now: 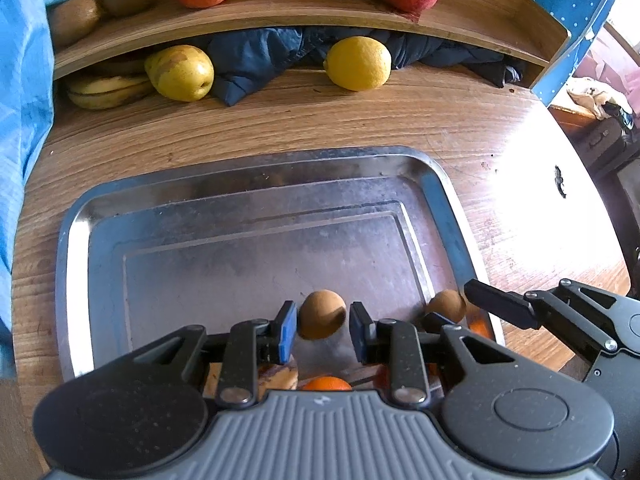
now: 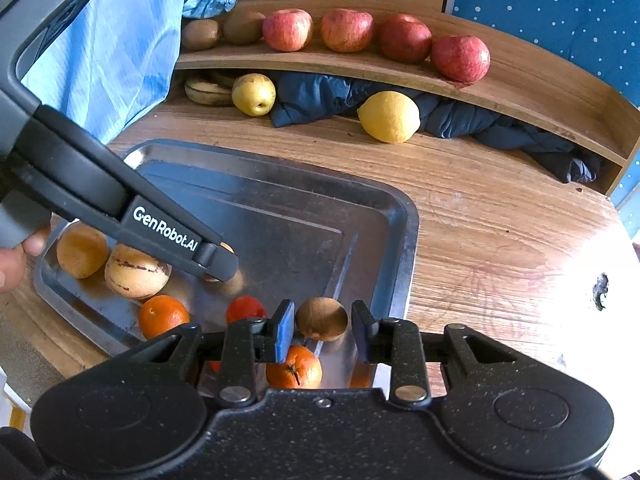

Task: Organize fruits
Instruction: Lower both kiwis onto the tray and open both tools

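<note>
My left gripper (image 1: 323,330) hangs over the near end of the metal tray (image 1: 72,240), fingers apart, with a brown kiwi (image 1: 322,314) sitting between the pads; I see a gap on each side, so nothing is clamped. My right gripper (image 2: 323,330) is in the same pose at the tray's near right corner, spread around a second kiwi (image 2: 322,318), also not pinched.

To do this well, I judge each kiwi should be centred between the pads before closing, squeezed gently because the fruit is soft, then lifted straight up clear of the tray rim. Judging by the pair of kiwis (image 2: 224,30) already at the left end of the wooden shelf (image 2: 520,92), beside the row of apples (image 2: 376,38), that looks the likely place for them.

The right wrist view alone shows the rest of the tray's load: a tan round fruit (image 2: 82,254), a striped melon-like fruit (image 2: 136,272) and tangerines (image 2: 163,315). It also shows my left gripper from the side. The left wrist view gives the tray's bare far half and the sunlit right edge of the counter (image 1: 520,168).
</note>
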`<action>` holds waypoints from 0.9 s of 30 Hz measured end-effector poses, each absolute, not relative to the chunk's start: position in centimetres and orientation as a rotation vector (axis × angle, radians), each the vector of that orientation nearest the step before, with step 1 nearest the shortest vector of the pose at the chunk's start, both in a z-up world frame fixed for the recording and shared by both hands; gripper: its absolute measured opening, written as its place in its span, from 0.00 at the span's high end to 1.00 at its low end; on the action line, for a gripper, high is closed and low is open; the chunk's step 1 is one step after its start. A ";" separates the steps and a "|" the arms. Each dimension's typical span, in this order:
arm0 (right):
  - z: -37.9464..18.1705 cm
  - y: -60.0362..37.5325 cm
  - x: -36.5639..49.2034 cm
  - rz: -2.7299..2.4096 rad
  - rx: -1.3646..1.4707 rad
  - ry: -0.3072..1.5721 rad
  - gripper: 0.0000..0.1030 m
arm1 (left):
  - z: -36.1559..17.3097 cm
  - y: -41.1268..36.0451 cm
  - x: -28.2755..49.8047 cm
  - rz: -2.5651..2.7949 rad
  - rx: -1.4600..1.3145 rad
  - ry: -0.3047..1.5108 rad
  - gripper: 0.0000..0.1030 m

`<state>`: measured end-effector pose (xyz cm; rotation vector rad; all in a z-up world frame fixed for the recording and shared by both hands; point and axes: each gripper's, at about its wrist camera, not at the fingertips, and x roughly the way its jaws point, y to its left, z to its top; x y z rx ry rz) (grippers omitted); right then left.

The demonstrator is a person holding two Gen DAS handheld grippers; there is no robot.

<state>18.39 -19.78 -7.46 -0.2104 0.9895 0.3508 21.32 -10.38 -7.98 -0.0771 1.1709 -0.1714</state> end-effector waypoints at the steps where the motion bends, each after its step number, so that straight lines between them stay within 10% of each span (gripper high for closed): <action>1: -7.3 -19.8 18.2 0.353 -0.210 0.984 0.64 | -7.9 -10.4 21.2 -0.168 -0.079 1.168 0.65; 14: -5.2 -21.4 16.2 0.364 -0.154 0.931 0.37 | -4.8 -10.9 18.1 -0.116 -0.074 1.097 0.18; 27: -3.6 -22.2 14.1 0.413 -0.123 0.923 0.06 | -2.8 -9.5 15.0 -0.016 -0.033 1.084 0.02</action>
